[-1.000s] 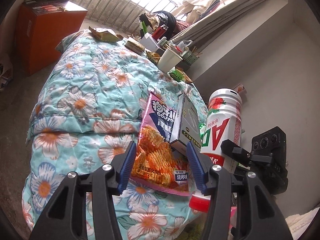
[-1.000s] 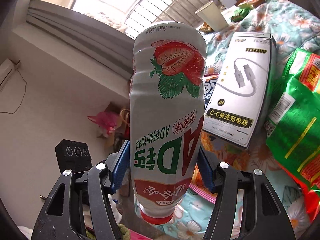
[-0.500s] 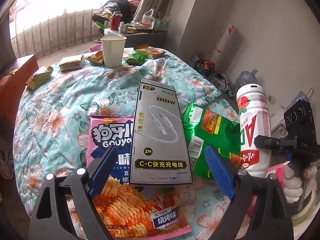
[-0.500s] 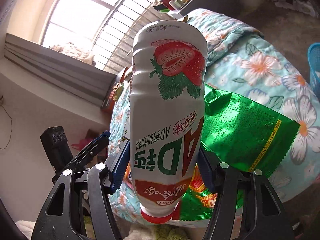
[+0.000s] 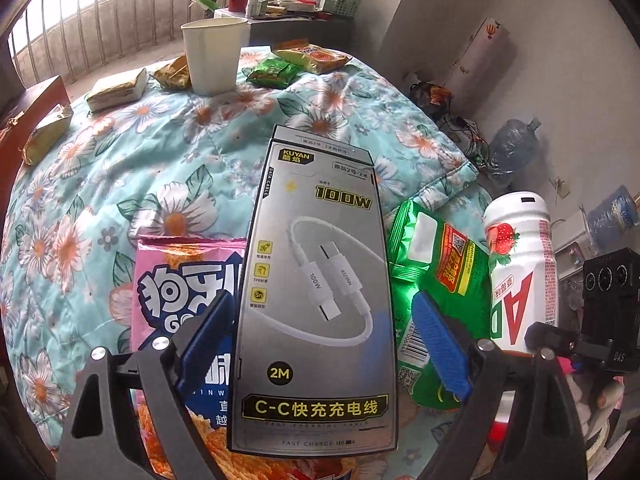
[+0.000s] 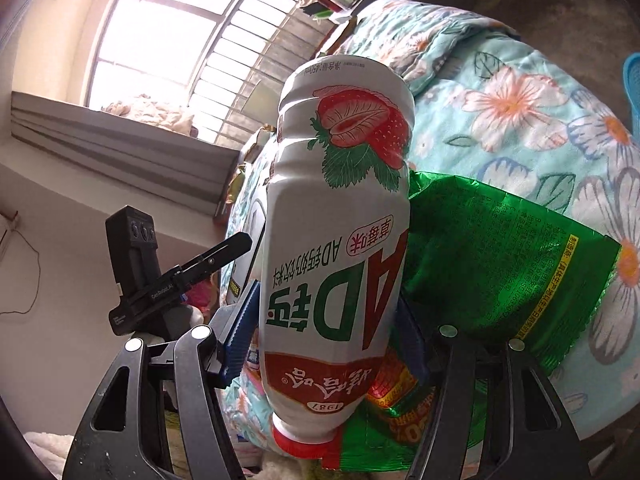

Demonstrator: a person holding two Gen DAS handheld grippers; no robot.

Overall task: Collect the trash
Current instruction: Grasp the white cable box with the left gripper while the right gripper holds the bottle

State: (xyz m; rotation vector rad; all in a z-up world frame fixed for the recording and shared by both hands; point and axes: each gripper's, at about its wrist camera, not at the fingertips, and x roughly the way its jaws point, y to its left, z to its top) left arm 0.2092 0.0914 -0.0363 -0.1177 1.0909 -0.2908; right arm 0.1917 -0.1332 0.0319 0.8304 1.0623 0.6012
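A grey charging-cable box point(image 5: 316, 300) lies flat on a pink chip bag point(image 5: 180, 280) and a green snack bag point(image 5: 440, 264), all on the floral quilt point(image 5: 120, 168). My left gripper point(image 5: 326, 340) hangs over the box's near end. It is open wide, with the box between its blue pads point(image 5: 440, 348) and a gap on the right side. My right gripper point(image 6: 324, 328) is shut on a white strawberry-drink bottle point(image 6: 340, 240), held cap-end toward the camera beside the green snack bag point(image 6: 500, 260). The bottle point(image 5: 520, 280) also shows at the right of the left wrist view.
A paper cup point(image 5: 214, 56) and several snack packets point(image 5: 116, 90) sit at the quilt's far side. Beyond them stands a cluttered desk point(image 5: 280, 4). Water jugs point(image 5: 512, 148) lie on the floor at right. A blue basket point(image 6: 632, 92) shows at the right edge.
The left gripper's jaws have spread wide and let go of the box and chip bag, which now lie flat, and it has closed in over the box. The right gripper swung along the bed edge, still holding the bottle.
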